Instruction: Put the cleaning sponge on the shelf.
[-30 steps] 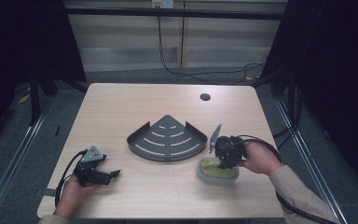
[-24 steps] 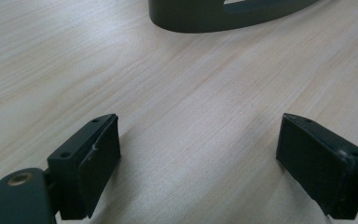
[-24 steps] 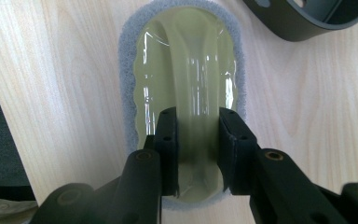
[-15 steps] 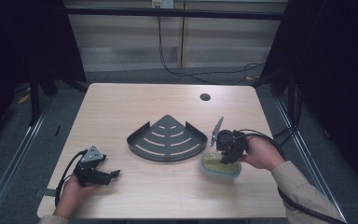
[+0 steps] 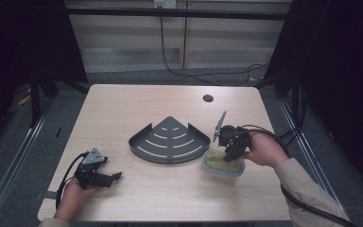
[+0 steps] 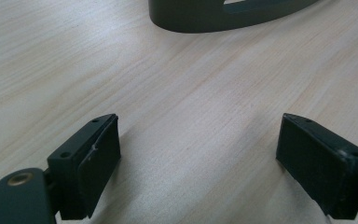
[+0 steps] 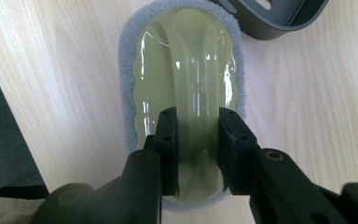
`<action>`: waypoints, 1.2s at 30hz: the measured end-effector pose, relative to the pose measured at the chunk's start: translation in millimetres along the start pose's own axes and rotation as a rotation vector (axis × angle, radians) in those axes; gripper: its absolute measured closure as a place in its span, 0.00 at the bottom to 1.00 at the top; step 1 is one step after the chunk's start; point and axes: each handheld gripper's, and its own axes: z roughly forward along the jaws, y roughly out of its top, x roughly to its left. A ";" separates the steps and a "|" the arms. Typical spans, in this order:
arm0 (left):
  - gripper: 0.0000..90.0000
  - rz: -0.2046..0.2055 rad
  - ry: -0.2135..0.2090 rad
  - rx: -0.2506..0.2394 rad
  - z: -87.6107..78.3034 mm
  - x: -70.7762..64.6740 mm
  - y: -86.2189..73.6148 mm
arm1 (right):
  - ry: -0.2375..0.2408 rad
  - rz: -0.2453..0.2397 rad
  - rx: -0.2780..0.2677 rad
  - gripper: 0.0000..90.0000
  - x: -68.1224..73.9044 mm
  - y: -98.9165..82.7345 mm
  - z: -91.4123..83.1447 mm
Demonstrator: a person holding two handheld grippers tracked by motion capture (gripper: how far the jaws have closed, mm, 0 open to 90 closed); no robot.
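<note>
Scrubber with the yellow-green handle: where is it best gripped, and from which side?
By the raised central ridge of the scrubber, from straight above. The ridge runs lengthwise, narrow enough to pinch across; the right claw is already shut on it that way.

Soft overhead light evenly brightens the pale wooden table [image 5: 123,113] while its surroundings sink into near-black, white glare streaks the glossy yellow-green scrubber handle [image 7: 191,70], and the nearest black jaws look perhaps slightly blurred.
</note>
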 end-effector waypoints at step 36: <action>0.14 0.000 -0.001 0.000 0.0 0.0 0.0 | -0.029 0.086 0.020 0.79 -18.7 25.1 -22.8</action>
